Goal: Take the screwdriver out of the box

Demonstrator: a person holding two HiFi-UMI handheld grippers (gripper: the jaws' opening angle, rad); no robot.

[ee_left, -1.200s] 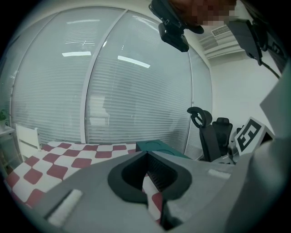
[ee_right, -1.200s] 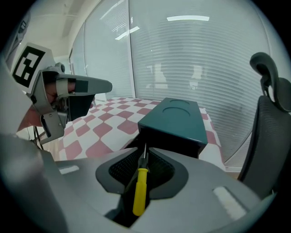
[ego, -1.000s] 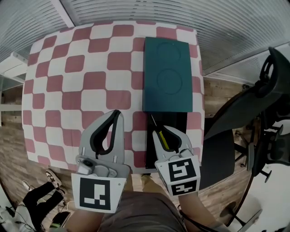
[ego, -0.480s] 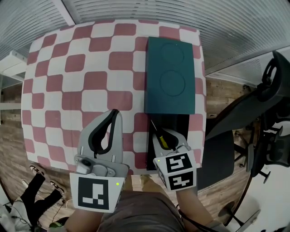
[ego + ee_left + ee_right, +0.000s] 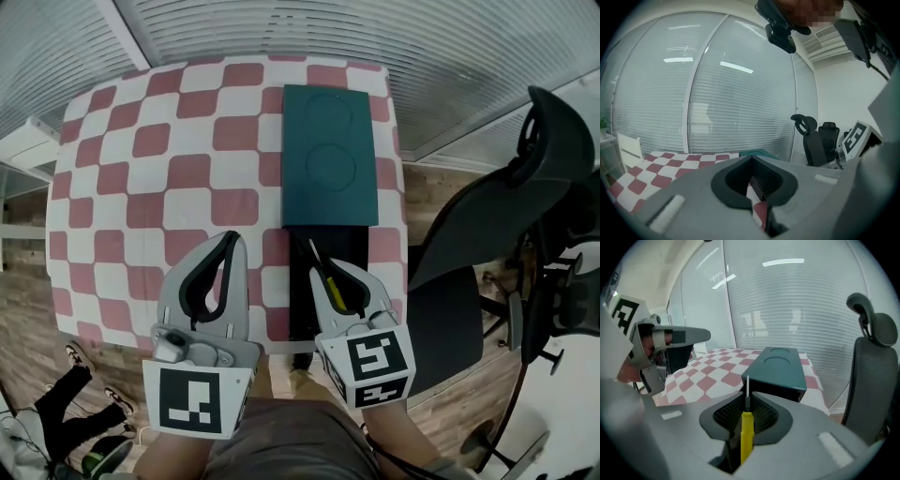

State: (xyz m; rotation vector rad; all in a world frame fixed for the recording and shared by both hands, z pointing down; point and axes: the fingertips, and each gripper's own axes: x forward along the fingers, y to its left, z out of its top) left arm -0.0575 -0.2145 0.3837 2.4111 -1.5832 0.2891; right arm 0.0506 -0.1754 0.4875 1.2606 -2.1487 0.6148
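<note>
My right gripper (image 5: 330,265) is shut on a screwdriver (image 5: 325,280) with a yellow handle and a thin metal shaft pointing forward. In the right gripper view the screwdriver (image 5: 746,427) sits between the closed jaws of the gripper (image 5: 746,401), its tip aimed at the teal lid. It hangs above the open black box tray (image 5: 302,309) at the table's near right edge. The teal box lid (image 5: 328,155) lies further back on the checked cloth. My left gripper (image 5: 231,246) is shut and empty, left of the tray; in its own view the gripper (image 5: 751,171) holds nothing.
The red-and-white checked table (image 5: 141,178) spreads to the left. A black office chair (image 5: 525,187) stands to the right of the table, with another further right. Blinds line the far wall (image 5: 787,310). Wooden floor shows below the table's near edge.
The view shifted slightly: the table and lid appear further left. Both grippers keep their places, the right one still shut on the screwdriver over the tray.
</note>
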